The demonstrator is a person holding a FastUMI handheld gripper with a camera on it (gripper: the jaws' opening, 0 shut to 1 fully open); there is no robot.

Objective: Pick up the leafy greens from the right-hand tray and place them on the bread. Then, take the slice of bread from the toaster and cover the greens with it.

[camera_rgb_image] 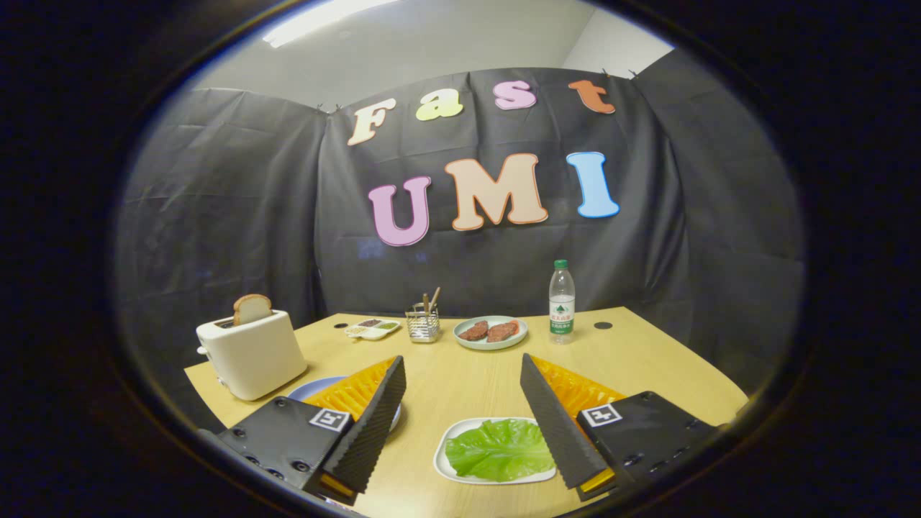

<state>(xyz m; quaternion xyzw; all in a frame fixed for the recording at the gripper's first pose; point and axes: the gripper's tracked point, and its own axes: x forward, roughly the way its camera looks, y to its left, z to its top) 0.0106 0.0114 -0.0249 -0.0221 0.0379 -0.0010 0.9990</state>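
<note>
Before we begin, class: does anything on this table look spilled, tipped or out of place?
Nothing stands out. The bottle and toaster stand upright, bread sits in its slot, the lettuce lies on its tray, and the tool hangs open above.

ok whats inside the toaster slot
One slice of bread stands upright in the white toaster, its rounded top poking out. Its lower half is hidden inside the slot. The open claw is nowhere near it, hovering above the leafy greens.
</note>
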